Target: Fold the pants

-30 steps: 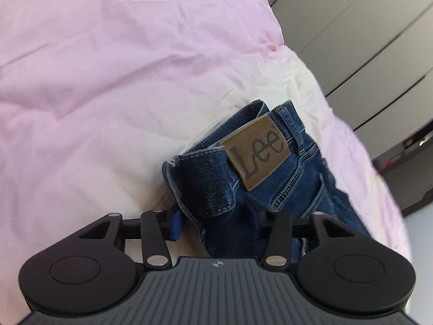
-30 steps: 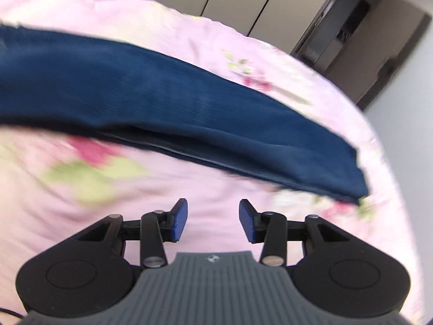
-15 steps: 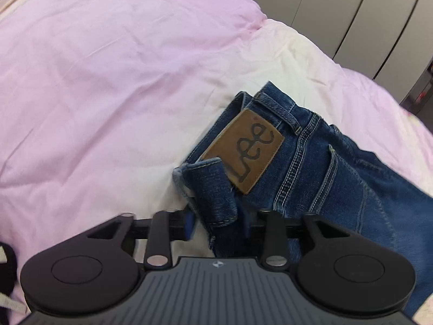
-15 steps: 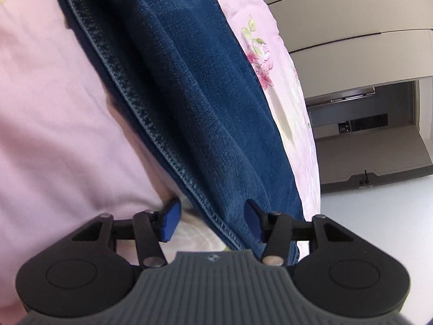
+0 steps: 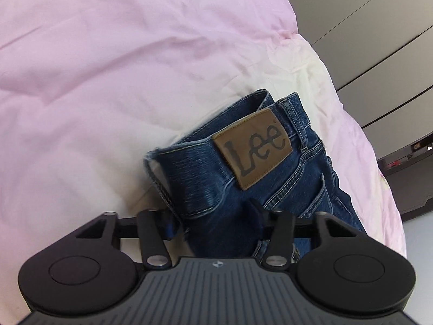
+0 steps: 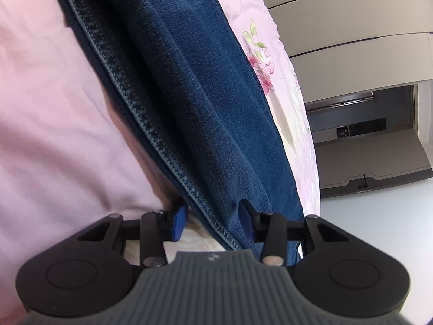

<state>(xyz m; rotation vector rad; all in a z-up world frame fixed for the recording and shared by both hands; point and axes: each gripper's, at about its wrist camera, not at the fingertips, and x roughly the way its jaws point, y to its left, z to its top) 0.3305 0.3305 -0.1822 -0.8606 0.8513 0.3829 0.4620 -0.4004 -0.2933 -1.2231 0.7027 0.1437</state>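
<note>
Blue jeans (image 5: 194, 178) with a brown Lee patch (image 5: 253, 149) lie bunched on a pink bed cover (image 5: 108, 54). My left gripper (image 5: 213, 218) has the folded waistband corner filling the gap between its pads, and its jaws are closing tighter on it. In the right wrist view a jeans leg (image 6: 203, 94) runs from top left down to the gripper. My right gripper (image 6: 213, 216) straddles the leg's stitched edge with its jaws closing. The right pad (image 6: 246, 216) lies against the denim, while bedding shows between the left pad (image 6: 178, 222) and the seam.
The bed cover turns cream (image 5: 297, 75) near the waistband and carries a flower print (image 6: 262, 65) beside the leg. Beige wardrobe doors (image 6: 351, 13) stand past the bed's far edge, beside a dark recess with shelves (image 6: 365, 127) and pale floor (image 6: 379, 216).
My right gripper rolled and sank from above the leg to astride its stitched edge, and its fingers drew closer. The left gripper kept the waistband between its pads while its view swung a little.
</note>
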